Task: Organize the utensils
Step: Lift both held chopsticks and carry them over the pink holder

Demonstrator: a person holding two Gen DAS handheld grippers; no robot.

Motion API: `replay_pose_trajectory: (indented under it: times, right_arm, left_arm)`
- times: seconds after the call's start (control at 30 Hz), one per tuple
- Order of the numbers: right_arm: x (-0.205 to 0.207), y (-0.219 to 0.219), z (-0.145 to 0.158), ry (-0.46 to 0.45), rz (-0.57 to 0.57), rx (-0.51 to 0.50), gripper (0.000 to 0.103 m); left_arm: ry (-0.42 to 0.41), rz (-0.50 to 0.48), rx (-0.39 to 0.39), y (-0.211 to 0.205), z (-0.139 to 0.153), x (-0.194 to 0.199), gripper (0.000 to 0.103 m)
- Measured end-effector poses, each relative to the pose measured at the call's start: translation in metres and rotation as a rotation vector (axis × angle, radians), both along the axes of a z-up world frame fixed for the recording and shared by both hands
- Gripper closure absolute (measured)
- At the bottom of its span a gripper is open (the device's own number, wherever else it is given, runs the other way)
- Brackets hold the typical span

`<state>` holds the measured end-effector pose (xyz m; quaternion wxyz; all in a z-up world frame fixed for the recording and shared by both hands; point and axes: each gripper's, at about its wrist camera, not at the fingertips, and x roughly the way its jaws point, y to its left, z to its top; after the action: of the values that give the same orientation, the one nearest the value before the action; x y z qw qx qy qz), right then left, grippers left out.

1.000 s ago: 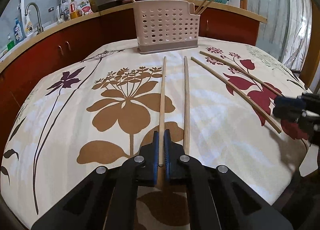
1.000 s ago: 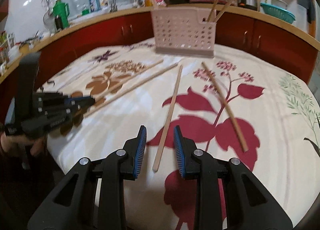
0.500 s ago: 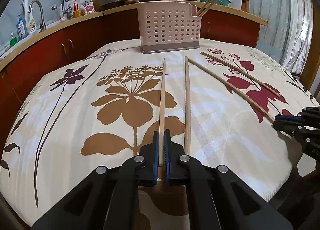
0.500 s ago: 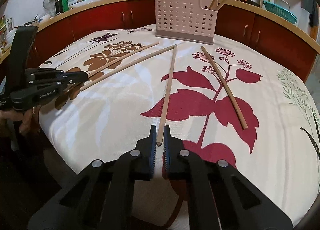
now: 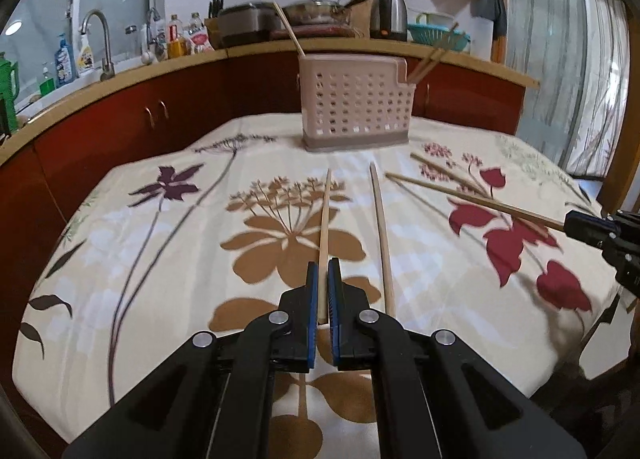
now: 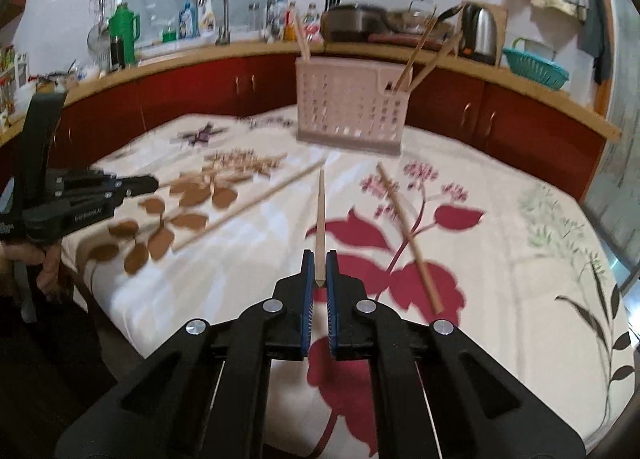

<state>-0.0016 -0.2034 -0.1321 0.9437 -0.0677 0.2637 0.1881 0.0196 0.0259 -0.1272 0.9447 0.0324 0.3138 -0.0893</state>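
My left gripper (image 5: 321, 271) is shut on the near end of a wooden chopstick (image 5: 324, 227), lifted off the floral tablecloth and pointing at the pink perforated utensil basket (image 5: 356, 111). A second chopstick (image 5: 382, 227) lies just to its right. My right gripper (image 6: 318, 263) is shut on another chopstick (image 6: 320, 215), held above the cloth and aimed at the basket (image 6: 348, 107). Two chopsticks lie on the cloth in the right wrist view: one to the left (image 6: 248, 205), one to the right (image 6: 408, 235). The basket holds a few chopsticks (image 6: 416, 55).
The table (image 5: 120, 259) has a floral cloth; its front edge is near both grippers. Red cabinets and a counter with sink tap (image 5: 98, 39), pots and kettle (image 5: 388, 19) run behind the basket. The right gripper shows at the right edge of the left wrist view (image 5: 600, 229).
The right gripper closed on its chopstick and lifted it off the cloth. Both grippers have risen with their chopsticks, and the views now look higher.
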Motion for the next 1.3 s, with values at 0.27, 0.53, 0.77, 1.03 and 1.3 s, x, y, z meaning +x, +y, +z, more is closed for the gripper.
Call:
replay_pose_trajectory:
  times: [0.27, 0.53, 0.77, 1.03, 1.3]
  right_arm:
    - [-0.002, -0.012, 0.034, -0.100, -0.035, 0.038, 0.097]
    - [0.000, -0.024, 0.065, -0.157, -0.060, 0.083, 0.097]
    - [0.003, -0.026, 0.071, -0.174, -0.069, 0.082, 0.097]
    - [0.002, -0.025, 0.071, -0.177, -0.067, 0.082, 0.097]
    - [0.012, -0.020, 0.077, -0.182, -0.063, 0.093, 0.097]
  left_arm:
    - [-0.082, 0.012, -0.029, 0.006, 0.032, -0.005, 0.098]
    - [-0.119, 0.015, -0.084, 0.016, 0.062, -0.009, 0.098]
    - [-0.072, 0.011, -0.085, 0.020, 0.059, -0.004, 0.098]
    - [-0.047, 0.019, -0.084, 0.020, 0.053, -0.001, 0.098]
    - [-0.076, 0.013, -0.073, 0.017, 0.061, 0.009, 0.098]
